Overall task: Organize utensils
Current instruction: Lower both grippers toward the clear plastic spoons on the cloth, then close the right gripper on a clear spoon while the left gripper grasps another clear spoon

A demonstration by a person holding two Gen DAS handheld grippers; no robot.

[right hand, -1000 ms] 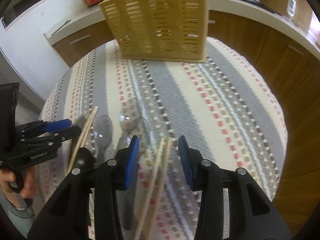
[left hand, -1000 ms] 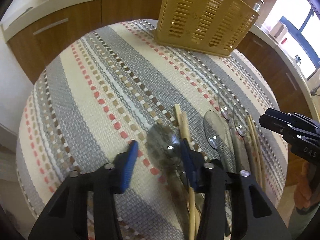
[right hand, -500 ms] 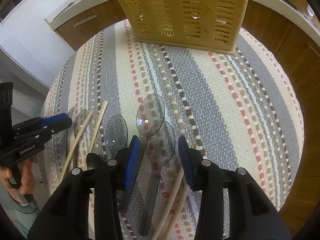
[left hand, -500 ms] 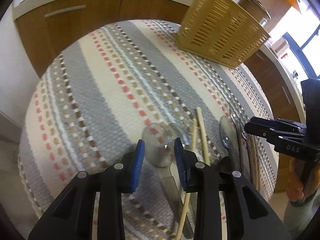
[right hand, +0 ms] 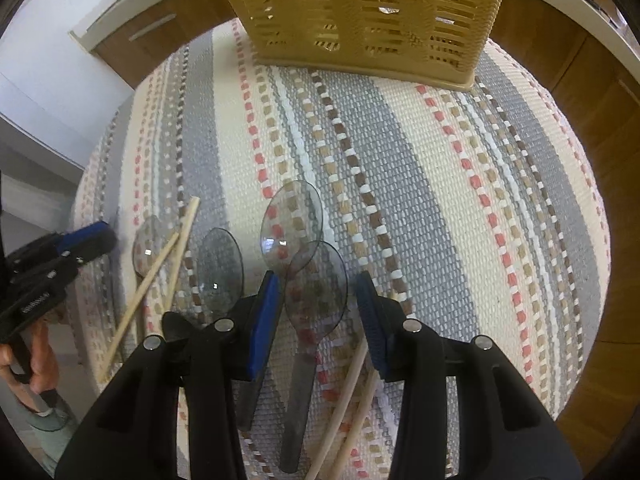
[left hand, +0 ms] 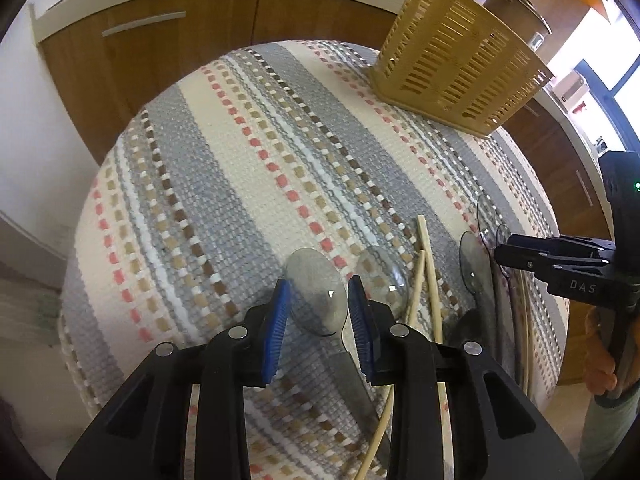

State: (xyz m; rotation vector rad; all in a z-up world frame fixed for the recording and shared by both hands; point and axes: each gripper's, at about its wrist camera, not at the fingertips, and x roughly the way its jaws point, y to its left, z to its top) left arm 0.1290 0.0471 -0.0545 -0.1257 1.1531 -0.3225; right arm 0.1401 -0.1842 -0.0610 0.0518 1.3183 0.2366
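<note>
Spoons and chopsticks on a striped mat, left gripper (left hand: 316, 312) part-open astride a clear spoon (left hand: 316, 292) after narrowing, right gripper (right hand: 316, 304) part-open astride another spoon (right hand: 316, 280) — neither pinched, basket (right hand: 360, 12) behind.

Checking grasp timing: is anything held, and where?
Nothing held. Left gripper, jaws just closing, straddles a clear spoon bowl; right gripper straddles a second spoon.

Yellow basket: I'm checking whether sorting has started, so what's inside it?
Through the slots of the basket nothing clear shows; its open top is out of view.
</note>
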